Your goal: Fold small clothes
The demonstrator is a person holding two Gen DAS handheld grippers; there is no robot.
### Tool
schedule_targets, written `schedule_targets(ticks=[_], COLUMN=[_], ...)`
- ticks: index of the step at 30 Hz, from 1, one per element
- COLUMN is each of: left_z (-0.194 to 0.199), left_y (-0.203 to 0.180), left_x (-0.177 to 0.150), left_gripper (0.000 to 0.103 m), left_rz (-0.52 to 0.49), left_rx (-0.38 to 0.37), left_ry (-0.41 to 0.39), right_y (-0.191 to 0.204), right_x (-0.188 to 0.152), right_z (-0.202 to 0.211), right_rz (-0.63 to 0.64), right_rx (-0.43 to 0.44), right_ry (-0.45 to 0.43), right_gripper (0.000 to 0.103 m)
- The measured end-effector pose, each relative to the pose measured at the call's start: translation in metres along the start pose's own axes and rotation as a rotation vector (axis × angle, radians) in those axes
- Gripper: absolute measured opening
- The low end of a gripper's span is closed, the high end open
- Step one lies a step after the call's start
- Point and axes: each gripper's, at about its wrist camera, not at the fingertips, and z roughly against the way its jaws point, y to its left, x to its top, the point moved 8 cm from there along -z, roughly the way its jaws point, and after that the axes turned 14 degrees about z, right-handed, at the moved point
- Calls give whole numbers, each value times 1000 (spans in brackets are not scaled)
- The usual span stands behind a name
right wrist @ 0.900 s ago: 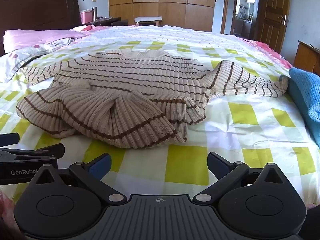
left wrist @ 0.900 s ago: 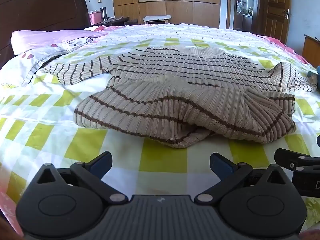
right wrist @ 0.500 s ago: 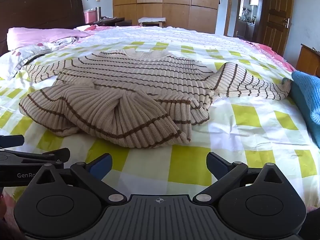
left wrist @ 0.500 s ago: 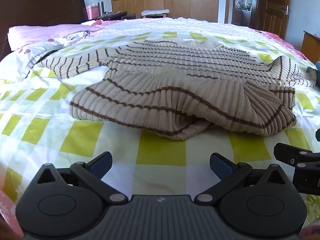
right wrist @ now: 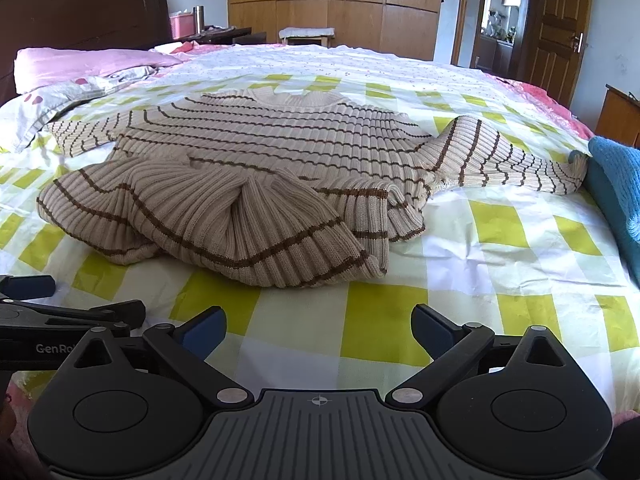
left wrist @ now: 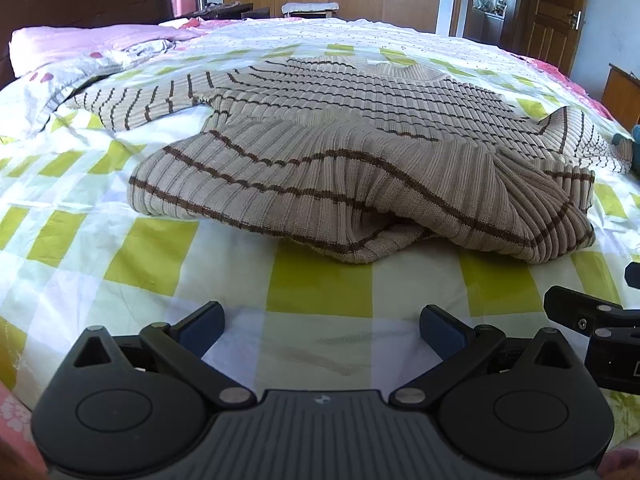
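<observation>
A beige ribbed sweater with brown stripes (left wrist: 360, 160) lies on the bed, its lower hem bunched and folded up toward me, both sleeves spread out to the sides. It also shows in the right wrist view (right wrist: 256, 168). My left gripper (left wrist: 320, 326) is open and empty, a short way in front of the bunched hem. My right gripper (right wrist: 318, 326) is open and empty, just before the hem's right end. Each gripper shows at the edge of the other's view: the right gripper (left wrist: 592, 320), the left gripper (right wrist: 60, 316).
The bed has a yellow-and-white checked sheet (left wrist: 152, 256). A pink pillow (left wrist: 92, 44) lies at the far left by a dark headboard. A blue knitted cloth (right wrist: 616, 184) lies at the right. Wooden wardrobes and a door stand behind the bed.
Both grippers have moved slightly closer to the sweater and the views have tilted a little. Both stay open and empty. The sweater has not moved.
</observation>
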Motion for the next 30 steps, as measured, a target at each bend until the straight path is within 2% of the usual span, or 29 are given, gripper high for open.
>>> schedule_targets(ticks=[17,23,30], left_z=[1,6,11], left_y=[2,2,-2], left_x=[3,5,6], left_gripper=[103,103,103], left_rz=[8,18,-14], left_rx=[-14,-18,-22], left_ry=[3,-18,-47], right_y=[-2,0,1], right_x=[2,3,3], right_z=[3,4,4], right_rz=[-13,-9,-5], right_rx=[13,19,24], right_ry=[-12,-18,-21], right_gripper=[96,94,90])
